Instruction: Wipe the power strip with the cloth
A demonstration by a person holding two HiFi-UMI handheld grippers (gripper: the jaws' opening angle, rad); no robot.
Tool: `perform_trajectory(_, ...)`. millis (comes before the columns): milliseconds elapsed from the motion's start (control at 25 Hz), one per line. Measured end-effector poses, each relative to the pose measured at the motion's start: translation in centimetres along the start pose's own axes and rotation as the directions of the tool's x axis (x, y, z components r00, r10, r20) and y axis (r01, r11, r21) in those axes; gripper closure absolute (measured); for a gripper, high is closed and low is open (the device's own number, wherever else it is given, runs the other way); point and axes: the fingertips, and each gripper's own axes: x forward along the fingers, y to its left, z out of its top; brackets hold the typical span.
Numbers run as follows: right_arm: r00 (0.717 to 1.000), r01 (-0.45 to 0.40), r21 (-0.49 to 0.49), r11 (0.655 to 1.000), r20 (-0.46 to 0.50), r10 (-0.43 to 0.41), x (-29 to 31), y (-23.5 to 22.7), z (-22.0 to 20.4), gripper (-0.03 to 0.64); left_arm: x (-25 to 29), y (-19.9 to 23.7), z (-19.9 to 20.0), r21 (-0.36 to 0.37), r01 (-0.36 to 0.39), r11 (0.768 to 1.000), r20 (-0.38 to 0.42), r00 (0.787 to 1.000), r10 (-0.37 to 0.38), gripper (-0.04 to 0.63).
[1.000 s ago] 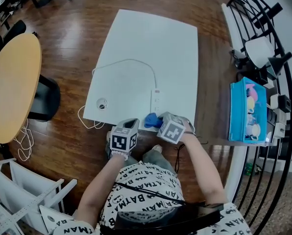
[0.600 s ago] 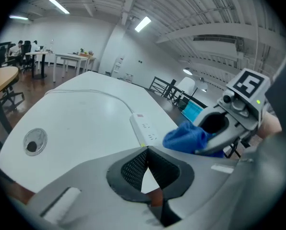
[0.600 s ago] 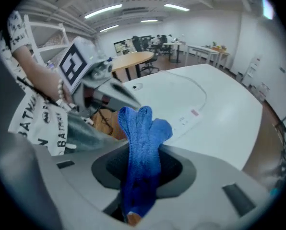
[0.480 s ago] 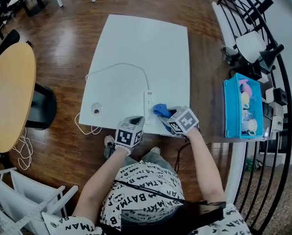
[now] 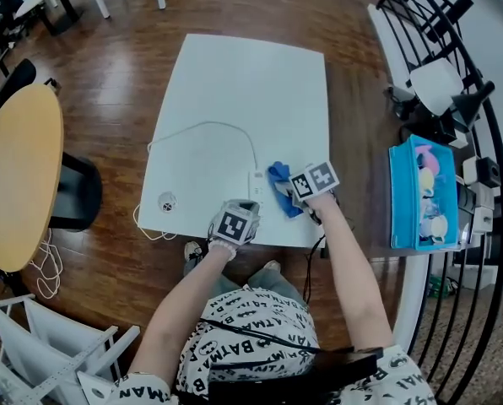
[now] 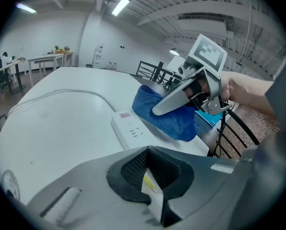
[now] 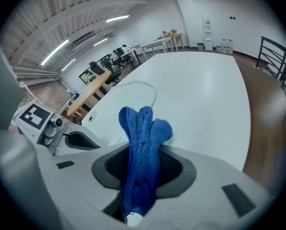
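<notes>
A white power strip (image 5: 256, 186) lies near the front edge of the white table (image 5: 243, 83), its cable (image 5: 202, 127) looping off to the left. My right gripper (image 5: 292, 189) is shut on a blue cloth (image 5: 278, 182), which it holds bunched just right of the strip. In the right gripper view the cloth (image 7: 142, 143) sticks up out of the jaws. My left gripper (image 5: 246, 206) hovers at the strip's near end, apparently shut and empty. The left gripper view shows the power strip (image 6: 130, 129), the cloth (image 6: 168, 115) and the right gripper (image 6: 155, 111) above it.
A round cable port (image 5: 167, 201) sits in the table's front left corner. A round wooden table (image 5: 17, 175) and a black chair (image 5: 76, 188) stand at the left. A blue bin (image 5: 420, 194) of items and a black railing (image 5: 479, 251) are at the right.
My right gripper has carried the cloth from the table's front edge up beside the power strip. My left gripper has moved right, to the strip's near end.
</notes>
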Motion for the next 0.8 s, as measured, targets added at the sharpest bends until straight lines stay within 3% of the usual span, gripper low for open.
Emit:
perform_trajectory(240,0.998,-0.031,0.016,0.999,-0.046,0.032,2.1,0.0,0.0,0.48,0.0,0.2,-0.1,-0.057,0.011,0.998,-0.041,0.999,-0.013,0.594)
perform_trajectory(440,0.994,-0.084,-0.001,0.996,-0.074,0.084,1.9,2.2,-1.7,0.479,0.2,0.4,-0.2,-0.063,0.037,0.997,-0.057,0.998,-0.041,0.595)
perform_trajectory(800,0.988,-0.112,0.0,0.994,-0.108,0.111,0.3,8.2,-10.6,0.479,0.5,0.8,-0.8,-0.062,0.049,0.997,-0.069,0.996,-0.053,0.595)
